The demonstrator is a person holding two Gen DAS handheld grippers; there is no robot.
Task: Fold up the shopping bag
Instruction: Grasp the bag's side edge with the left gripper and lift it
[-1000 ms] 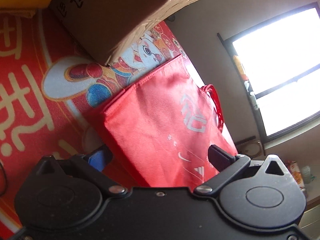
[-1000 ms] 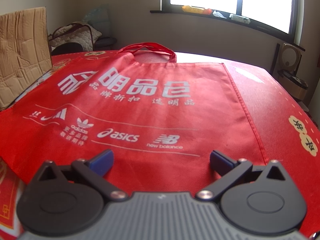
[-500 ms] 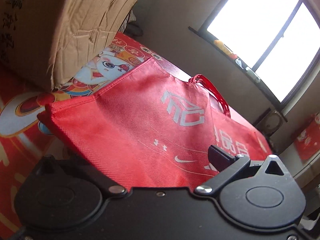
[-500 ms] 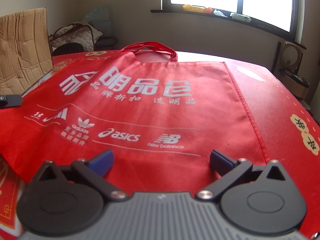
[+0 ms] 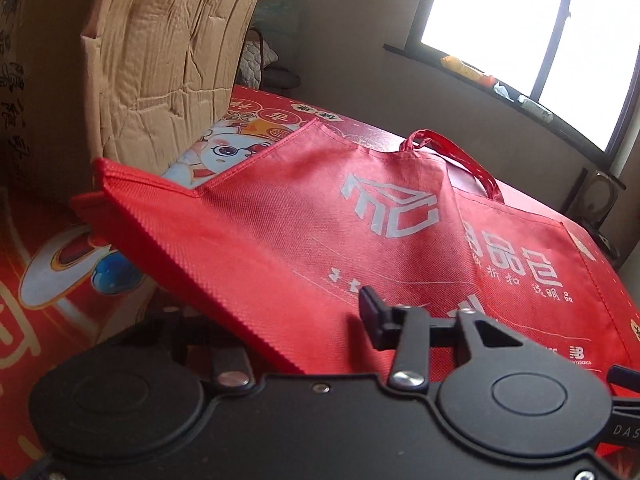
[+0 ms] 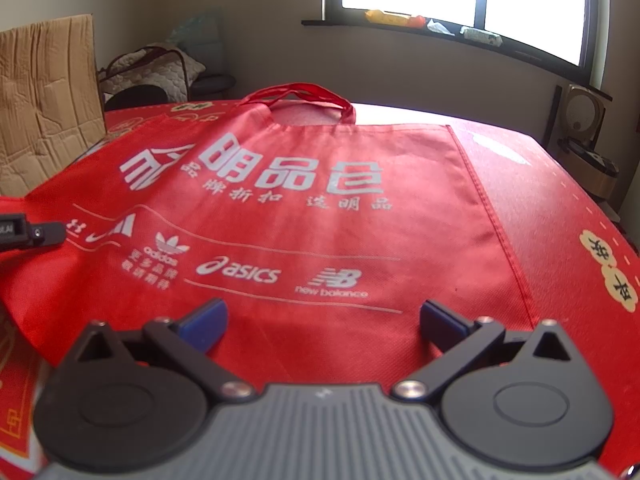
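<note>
A red shopping bag (image 5: 320, 220) (image 6: 300, 200) with white logos lies flat on the red printed tablecloth (image 6: 560, 200), handles (image 6: 300, 94) pointing toward the window. My left gripper (image 5: 320, 320) is at the bag's left edge with its jaws closing. One finger (image 5: 372, 316) sits on top of the fabric and the other is hidden beneath the raised edge. The bag's near left corner (image 5: 100, 172) is lifted off the cloth. My right gripper (image 6: 320, 320) stands open over the bag's near edge, with its blue pads (image 6: 204, 324) wide apart and nothing pinched.
A tall cardboard box (image 5: 160, 60) (image 6: 44, 100) stands on the table close to the bag's left side. Bare tablecloth shows to the right of the bag. A quilted bag (image 6: 152, 68) and a windowsill with small items lie beyond the table.
The left gripper has rolled and slid in along the bag's left edge, and its jaws have narrowed around the fabric. That edge now rides higher. The right gripper has kept still.
</note>
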